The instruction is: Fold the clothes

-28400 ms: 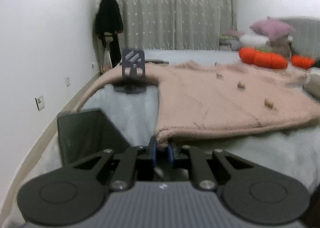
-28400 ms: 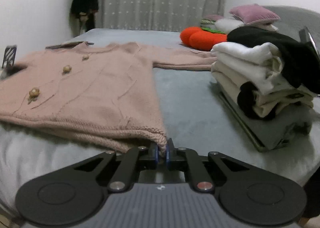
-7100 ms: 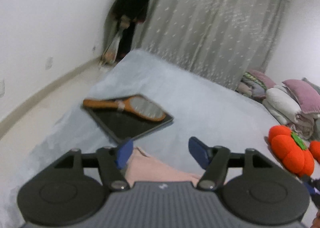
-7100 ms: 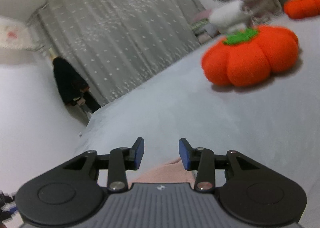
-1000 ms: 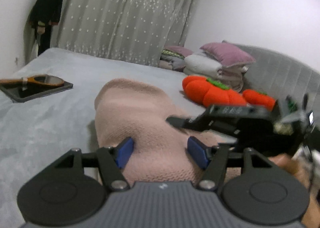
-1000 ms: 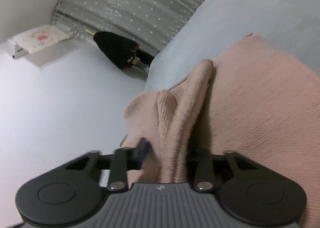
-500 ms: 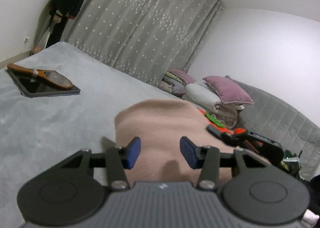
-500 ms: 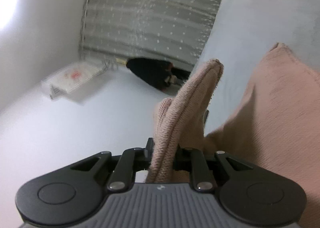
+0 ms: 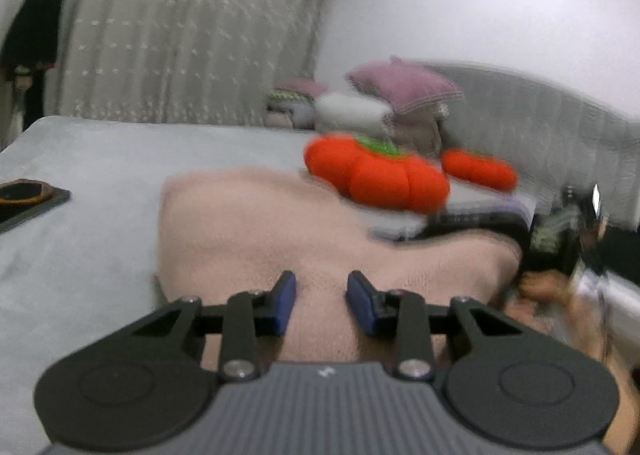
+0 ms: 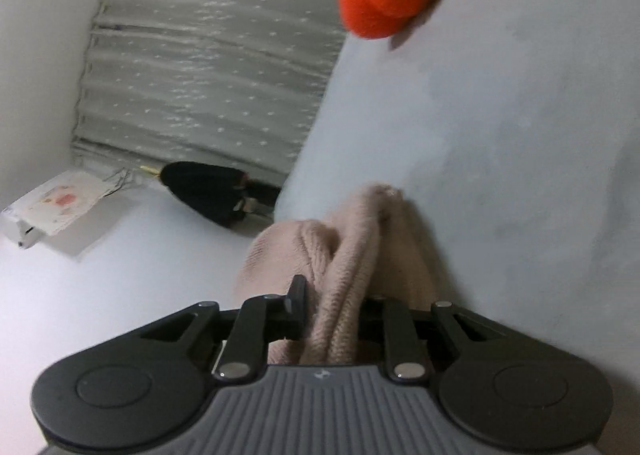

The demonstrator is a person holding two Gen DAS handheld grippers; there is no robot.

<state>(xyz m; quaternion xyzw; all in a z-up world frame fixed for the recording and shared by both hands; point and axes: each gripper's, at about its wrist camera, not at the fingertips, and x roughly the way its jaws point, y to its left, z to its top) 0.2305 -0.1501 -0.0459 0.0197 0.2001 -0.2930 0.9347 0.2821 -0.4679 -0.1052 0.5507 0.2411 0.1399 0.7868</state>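
Left gripper (image 9: 320,301) narrower over sweater (image 9: 248,223)

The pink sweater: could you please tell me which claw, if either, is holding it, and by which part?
The right claw grips a bunched fold of the pink sweater, though its jaws are opening; the left claw is closing, not yet pressing it.

text: none legible | labels: none | brands: none | numbers: none | frames blurred
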